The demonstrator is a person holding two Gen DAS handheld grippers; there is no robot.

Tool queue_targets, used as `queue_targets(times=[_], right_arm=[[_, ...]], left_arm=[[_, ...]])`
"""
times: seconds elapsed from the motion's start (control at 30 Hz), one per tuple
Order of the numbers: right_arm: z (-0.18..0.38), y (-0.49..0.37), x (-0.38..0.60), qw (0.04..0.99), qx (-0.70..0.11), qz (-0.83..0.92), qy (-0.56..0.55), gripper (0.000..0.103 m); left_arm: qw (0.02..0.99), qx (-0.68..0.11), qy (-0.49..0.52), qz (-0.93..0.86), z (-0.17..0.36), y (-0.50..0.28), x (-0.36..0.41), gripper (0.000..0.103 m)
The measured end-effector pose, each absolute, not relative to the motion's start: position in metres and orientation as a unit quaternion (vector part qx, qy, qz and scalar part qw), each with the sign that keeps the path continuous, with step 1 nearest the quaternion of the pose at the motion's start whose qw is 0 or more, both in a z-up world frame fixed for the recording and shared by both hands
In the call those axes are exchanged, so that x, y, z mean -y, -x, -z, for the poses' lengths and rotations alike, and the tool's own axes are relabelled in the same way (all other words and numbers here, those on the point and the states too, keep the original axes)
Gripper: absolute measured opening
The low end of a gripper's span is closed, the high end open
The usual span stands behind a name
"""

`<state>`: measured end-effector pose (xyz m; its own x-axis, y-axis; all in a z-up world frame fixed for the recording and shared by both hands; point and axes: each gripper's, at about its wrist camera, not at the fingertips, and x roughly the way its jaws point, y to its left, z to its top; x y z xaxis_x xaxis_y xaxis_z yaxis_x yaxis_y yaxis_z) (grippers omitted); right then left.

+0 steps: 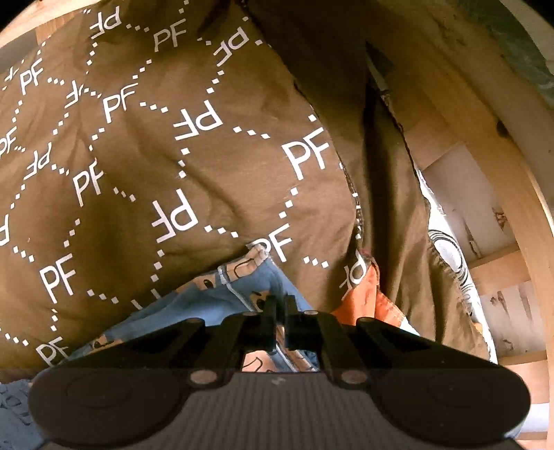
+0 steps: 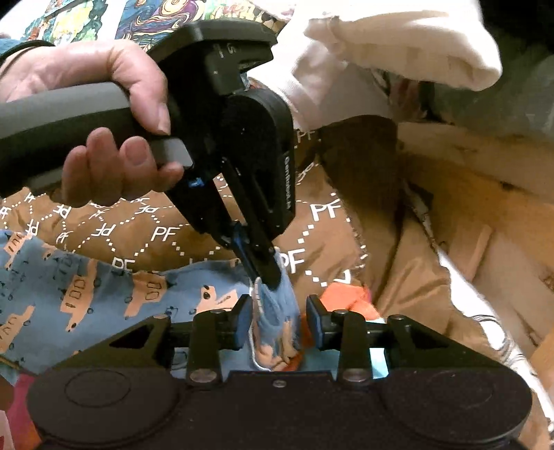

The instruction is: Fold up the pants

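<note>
Pants of soft blue cloth printed with peach-coloured vehicles lie spread on your brown bedcover patterned with white dotted diamonds and "PF" letters, and one corner of them is lifted off it. Your left gripper has its black fingers pinched together on that raised blue fold, which hangs down from the tips. In the left wrist view the same gripper shows its fingers pressed close with blue cloth running between them. Your right gripper stands with its fingers apart, one on each side of the hanging fold; the left pad looks close against the cloth, the right pad clear of it. Your left hand is wrapped around the grey handle, fingers on the trigger.

Just beside the held fold, a crumpled piece of orange fabric lies on the cover, touching the pants' edge. The brown cover drapes over the side of the bed, where a strip of white sheet with black ring marks shows beneath it. Beyond that edge you have the pale wooden bed frame and its slats. A cream-white bundle of cloth sits at the far end of the cover, and a brightly coloured swirled print fills the upper left of the right wrist view.
</note>
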<state>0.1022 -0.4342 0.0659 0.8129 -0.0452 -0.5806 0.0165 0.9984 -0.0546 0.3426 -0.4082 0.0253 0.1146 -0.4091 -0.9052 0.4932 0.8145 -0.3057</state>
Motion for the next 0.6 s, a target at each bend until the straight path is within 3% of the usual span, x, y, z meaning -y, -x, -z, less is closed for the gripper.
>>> queue_targets(times=[0.43,0.47,0.57,0.6], right_arm=[[-0.053,-0.104,0.465,0.923,-0.368,0.022,-0.109,0.033],[-0.052,-0.104,0.466,0.922,-0.368,0.024,-0.116,0.03],[-0.052,-0.101,0.469,0.923,-0.357,0.026,-0.14,0.007],[-0.054,-0.099,0.469,0.925,-0.351,0.025,-0.141,0.007]], left_arm=[[0.743,-0.593,-0.038,0.309,-0.022,-0.345,0.411,0.004],[0.743,-0.592,-0.04,0.31,-0.022,-0.345,0.412,0.004],[0.742,-0.59,-0.043,0.315,-0.023,-0.343,0.414,0.004],[0.742,-0.589,-0.043,0.317,-0.023,-0.343,0.414,0.005]])
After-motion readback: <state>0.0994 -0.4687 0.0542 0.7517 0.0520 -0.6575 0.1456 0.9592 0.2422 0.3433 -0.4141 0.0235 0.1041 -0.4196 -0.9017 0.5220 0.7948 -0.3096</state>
